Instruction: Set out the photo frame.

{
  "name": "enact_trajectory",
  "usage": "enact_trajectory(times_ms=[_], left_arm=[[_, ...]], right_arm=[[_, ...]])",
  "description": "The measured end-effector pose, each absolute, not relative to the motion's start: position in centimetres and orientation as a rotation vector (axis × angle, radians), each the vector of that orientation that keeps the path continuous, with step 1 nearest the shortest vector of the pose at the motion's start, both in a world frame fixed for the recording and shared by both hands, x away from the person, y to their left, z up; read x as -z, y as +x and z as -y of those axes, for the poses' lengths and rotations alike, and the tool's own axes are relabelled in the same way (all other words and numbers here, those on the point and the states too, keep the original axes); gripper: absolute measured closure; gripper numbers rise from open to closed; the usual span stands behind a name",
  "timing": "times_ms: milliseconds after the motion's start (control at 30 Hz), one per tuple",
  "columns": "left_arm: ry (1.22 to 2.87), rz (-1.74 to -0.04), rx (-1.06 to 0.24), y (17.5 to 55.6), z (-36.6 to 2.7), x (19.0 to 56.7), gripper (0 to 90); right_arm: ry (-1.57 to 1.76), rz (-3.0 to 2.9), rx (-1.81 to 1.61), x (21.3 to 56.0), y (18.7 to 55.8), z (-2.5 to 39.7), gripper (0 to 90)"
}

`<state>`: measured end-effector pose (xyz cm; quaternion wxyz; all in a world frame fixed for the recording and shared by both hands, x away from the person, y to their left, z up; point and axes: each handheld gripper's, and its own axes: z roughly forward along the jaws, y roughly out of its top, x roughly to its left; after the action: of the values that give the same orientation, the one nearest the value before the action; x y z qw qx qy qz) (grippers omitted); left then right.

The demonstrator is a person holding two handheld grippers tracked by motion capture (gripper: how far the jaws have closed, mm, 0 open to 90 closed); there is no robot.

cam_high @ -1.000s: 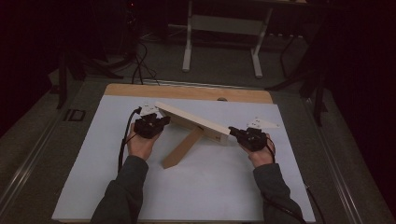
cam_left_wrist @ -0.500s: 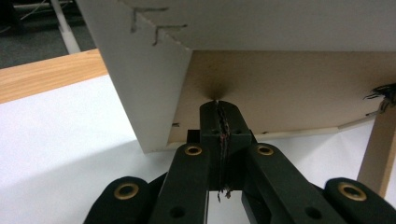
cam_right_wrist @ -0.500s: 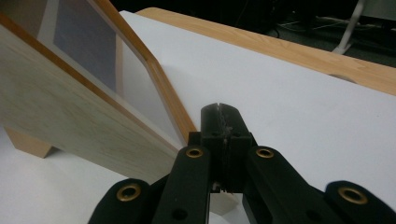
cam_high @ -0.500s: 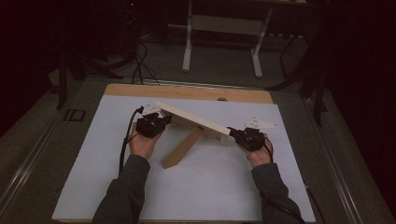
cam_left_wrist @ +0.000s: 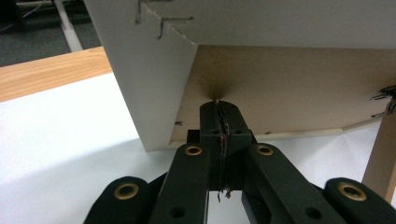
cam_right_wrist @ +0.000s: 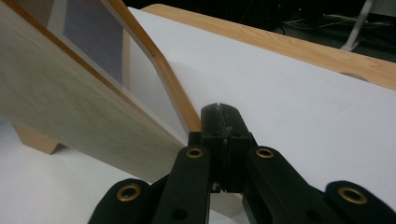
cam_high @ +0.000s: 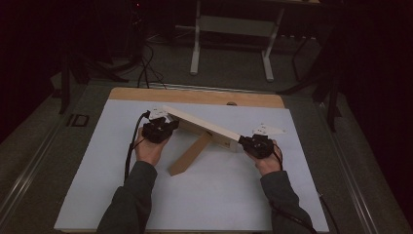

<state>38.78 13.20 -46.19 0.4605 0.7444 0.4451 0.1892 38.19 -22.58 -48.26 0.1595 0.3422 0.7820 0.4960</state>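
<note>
Table [cam_high: 97, 195]: white sheet over a wooden top; a bare wood strip [cam_high: 146, 95] runs along the far edge, toward 12 o'clock in the high view. Grey floor around it, with a white metal stand [cam_high: 197, 44] beyond.

Board [cam_high: 202, 124]: a long pale panel raised off the table, lying slantwise across the middle of the sheet, one end toward 10 o'clock, the other toward 4 o'clock. The left gripper view shows its brown underside [cam_left_wrist: 289, 88] and a white end face [cam_left_wrist: 149, 88]. The right gripper view shows a light wood-grain face [cam_right_wrist: 60, 112] with an orange-brown edge strip.

Leg [cam_high: 190, 153]: a tan wooden piece running from under the board's middle down toward 7 o'clock, its lower end on the sheet. It shows at the right edge of the left gripper view [cam_left_wrist: 380, 154].

Left hand [cam_high: 148, 148]: at the board's 10 o'clock end, grey sleeve entering from 6 o'clock.

Left gripper [cam_high: 160, 129]: at that same end. In its own view [cam_left_wrist: 219, 109] the jaws stand pressed together with nothing between them, tips right at the brown underside; actual contact cannot be told.

Right hand [cam_high: 265, 161]: at the board's 4 o'clock end.

Right gripper [cam_high: 255, 144]: at that end. In its own view [cam_right_wrist: 219, 114] the jaws are closed flat on each other, empty, just beside the board's edge at 9 o'clock of the tips.

Cables [cam_high: 130, 156]: black, trailing from each gripper toward 6 o'clock.
</note>
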Motion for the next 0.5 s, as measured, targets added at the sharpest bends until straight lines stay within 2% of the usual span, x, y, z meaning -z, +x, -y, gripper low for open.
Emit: enact_trajectory(times_ms=[500], left_arm=[[1.827, -1.104, -0.478, 39.0, -12.65, 46.0, 90.0]], right_arm=[[0.965, -2.238, -1.432, 48.41, 37.82, 22.41, 89.8]])
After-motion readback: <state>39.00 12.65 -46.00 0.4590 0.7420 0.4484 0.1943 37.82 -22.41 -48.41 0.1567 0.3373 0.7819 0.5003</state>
